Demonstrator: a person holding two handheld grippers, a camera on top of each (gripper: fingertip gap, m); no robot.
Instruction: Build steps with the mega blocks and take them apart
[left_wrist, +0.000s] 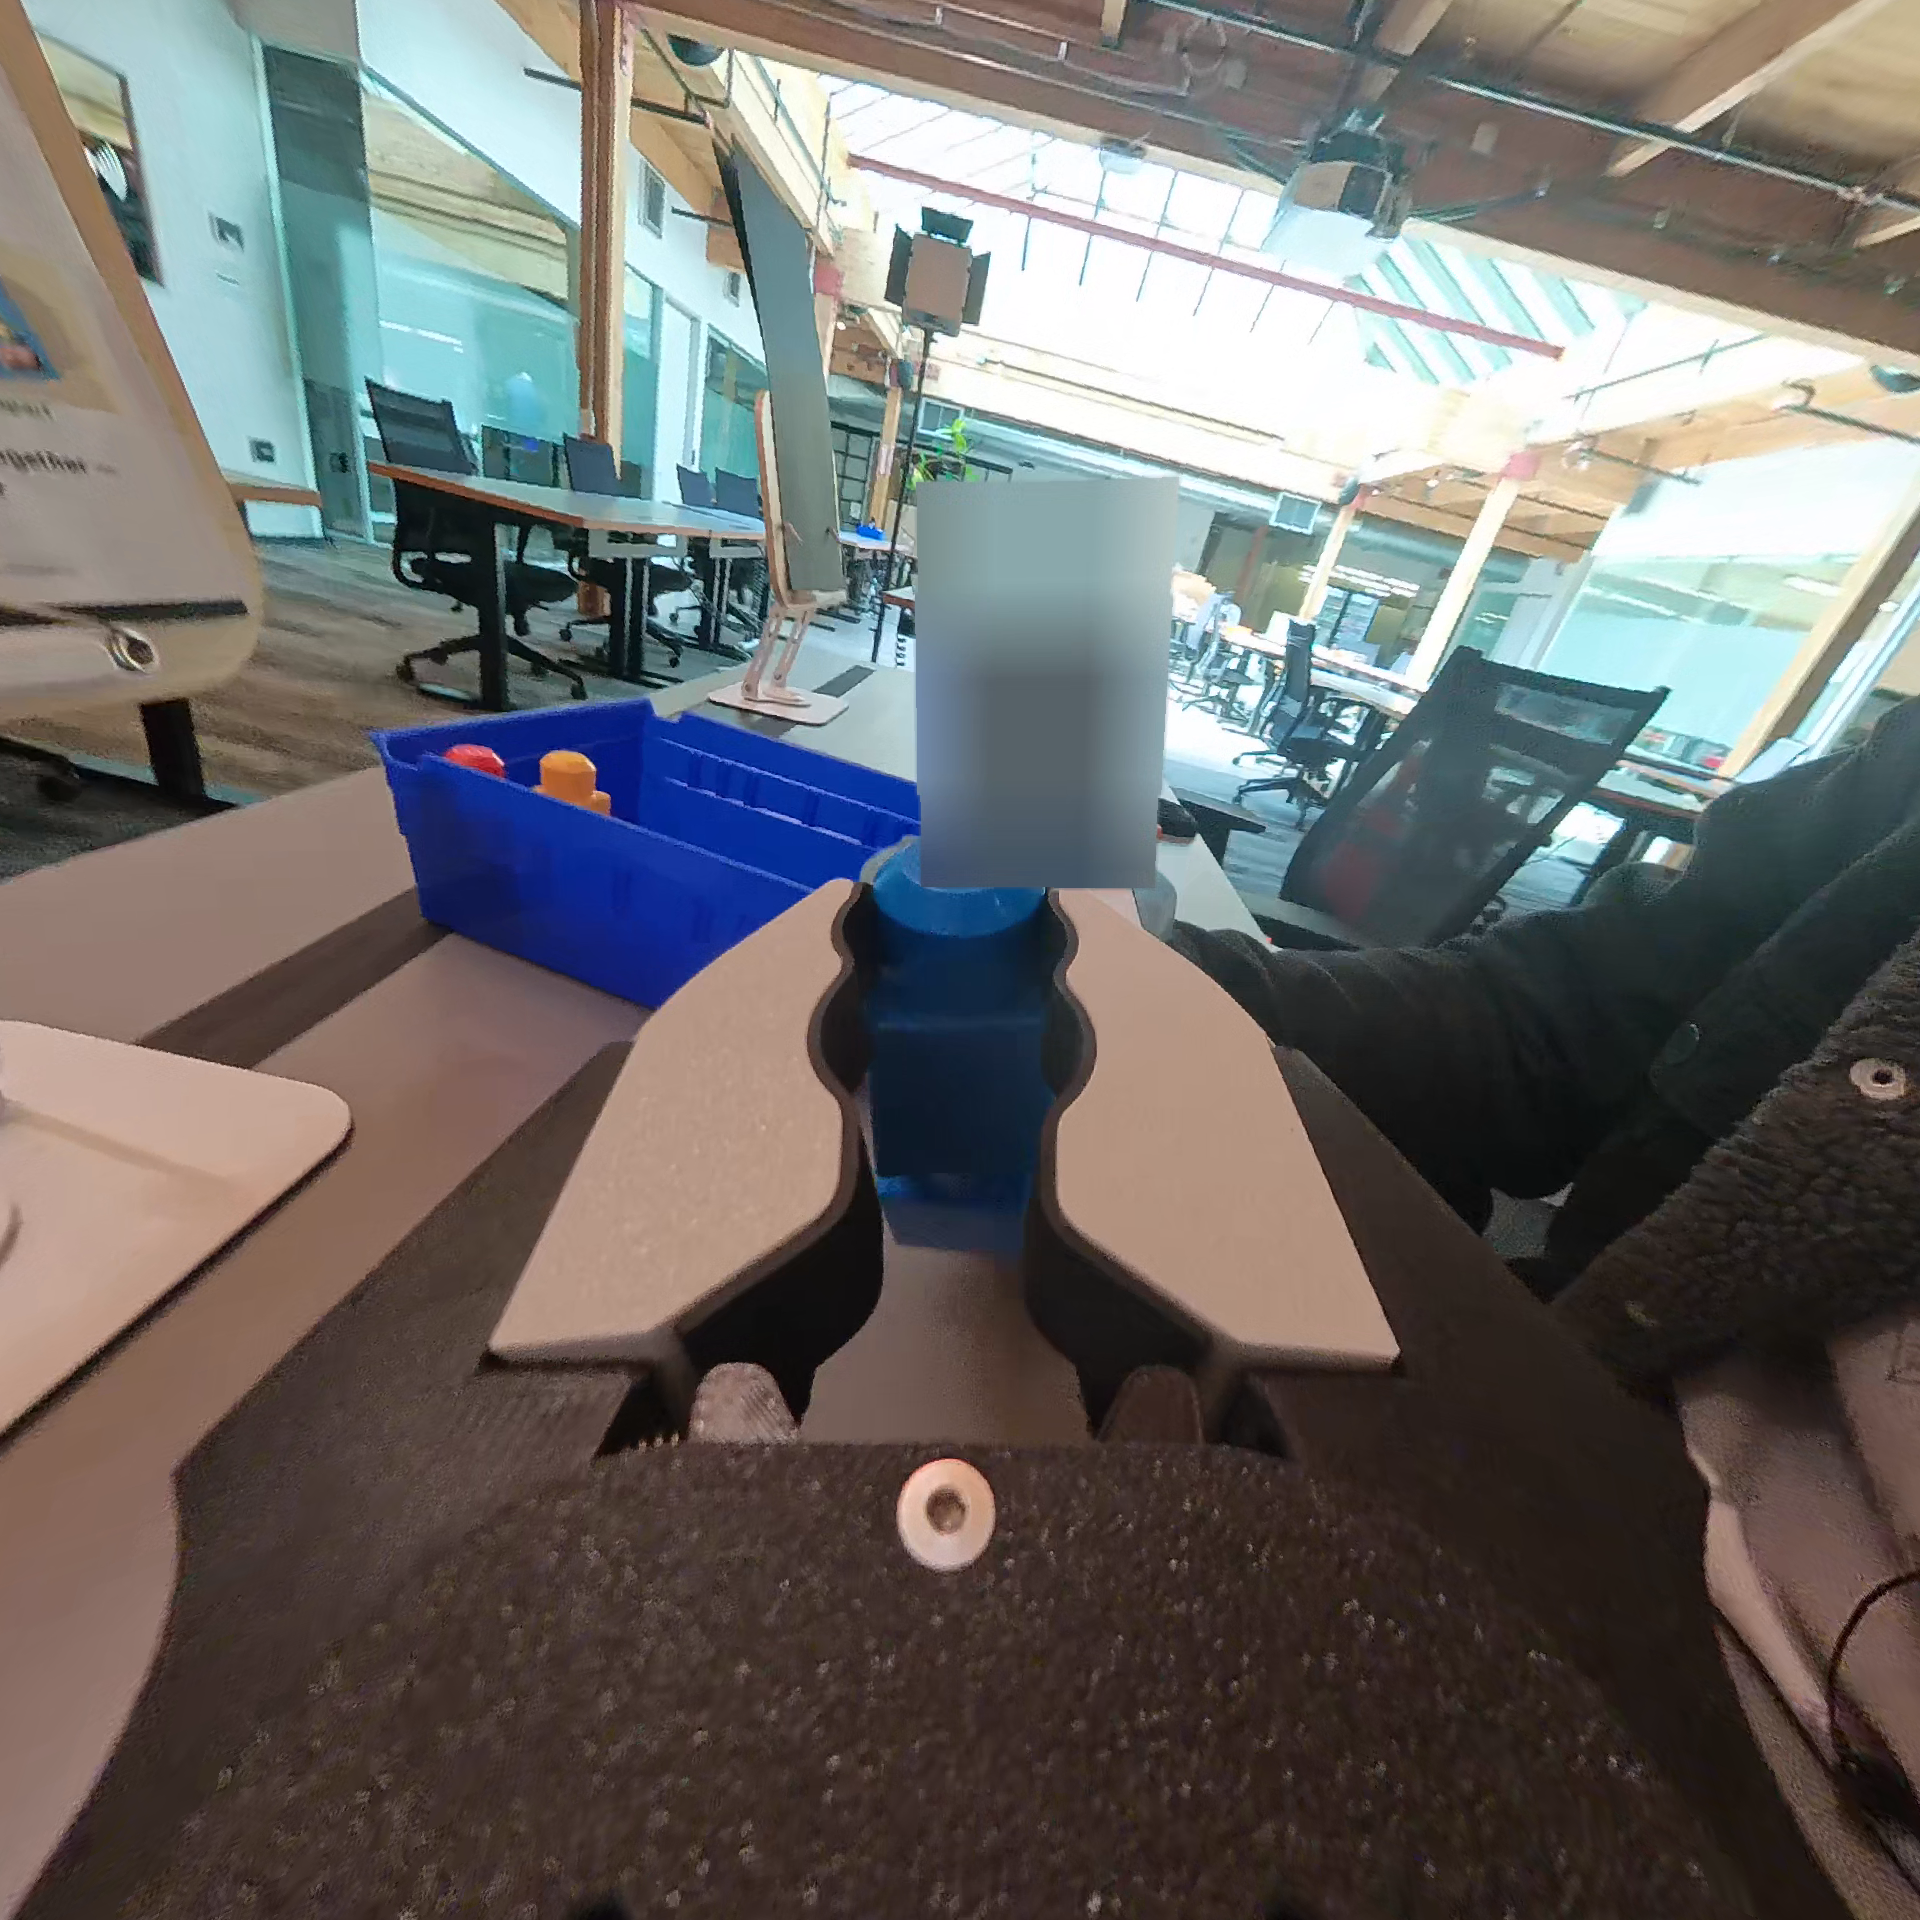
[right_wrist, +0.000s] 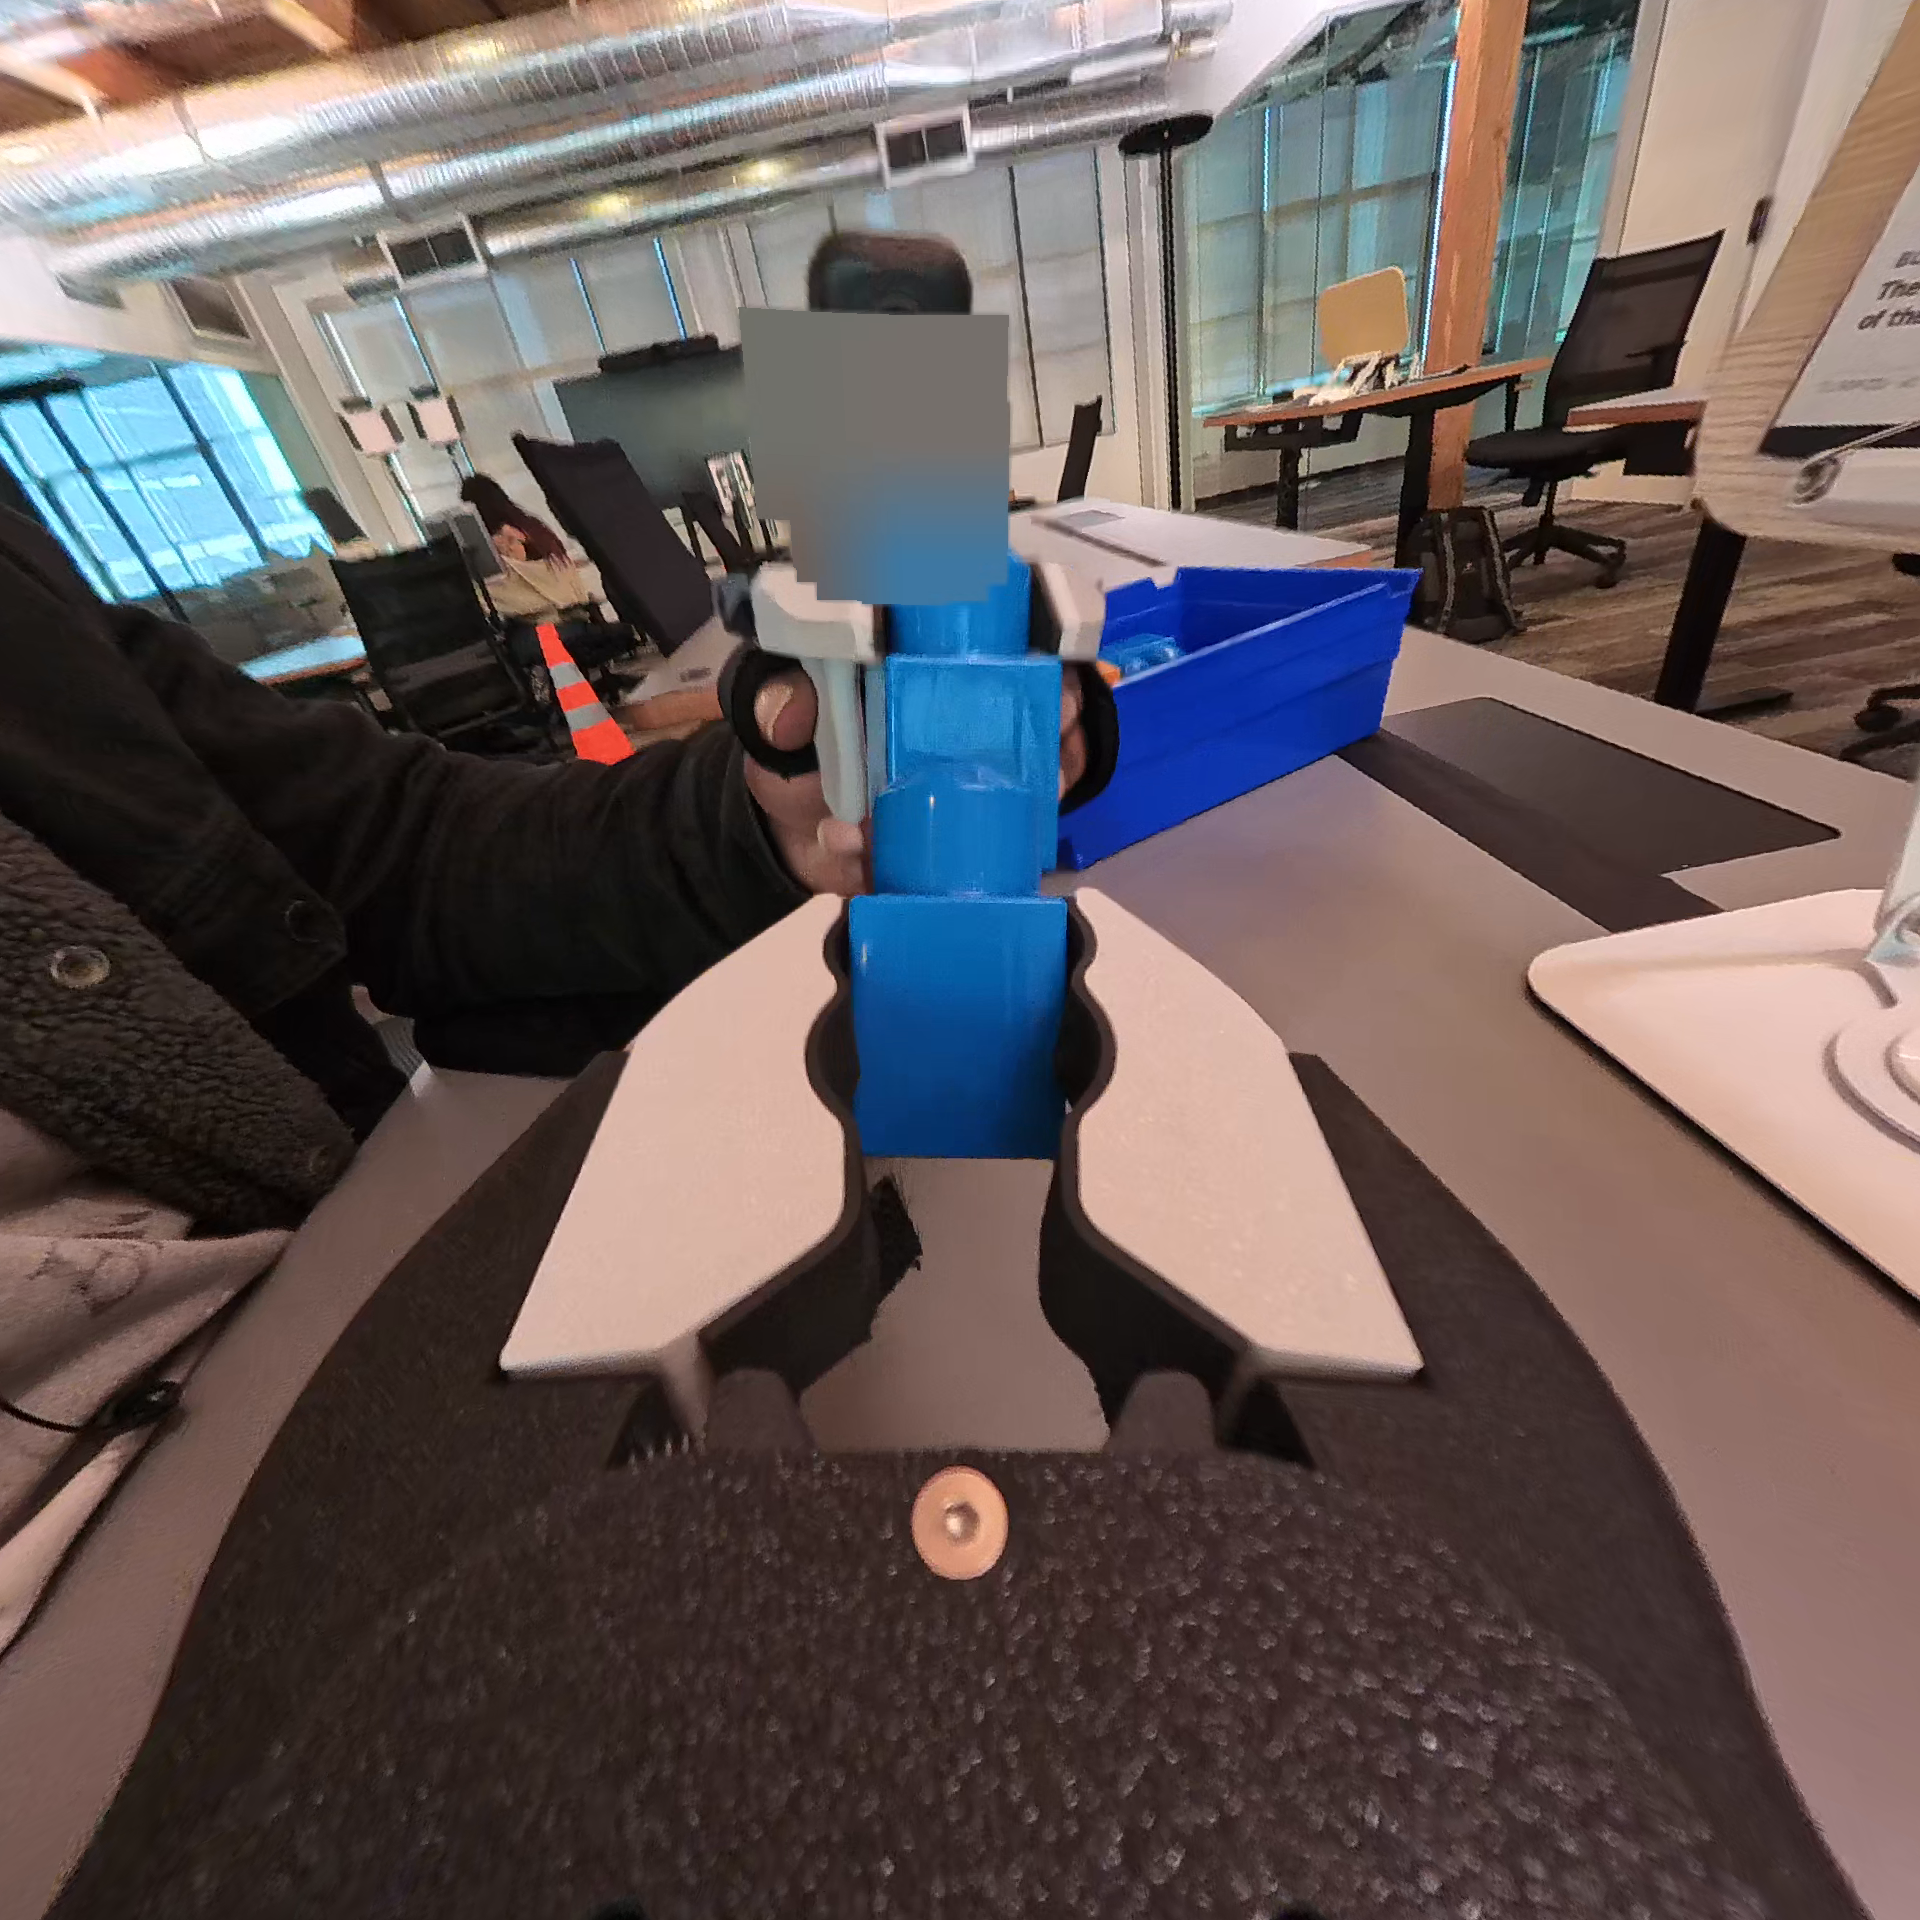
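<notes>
Both grippers clamp one blue block stack (right_wrist: 961, 852) end to end above the table (right_wrist: 1299, 935): right gripper (right_wrist: 958, 1029) shut on the near block, left gripper (left_wrist: 954, 1023) on the far one. Risk: a twisting pull could pop blocks loose. Blue bin (right_wrist: 1257, 665) beyond the jaws; bare table beneath.

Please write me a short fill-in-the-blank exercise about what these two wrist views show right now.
1. Both claws, left claw and right claw, are shut on blocks of the colour ____.
2. The bin on the table is ____ in colour.
3. Inside the bin, beside the red block, stands an ____ block.
4. In the right wrist view, the blocks between the two claws are ____ end to end.

Missing words: blue; blue; orange; joined
</notes>
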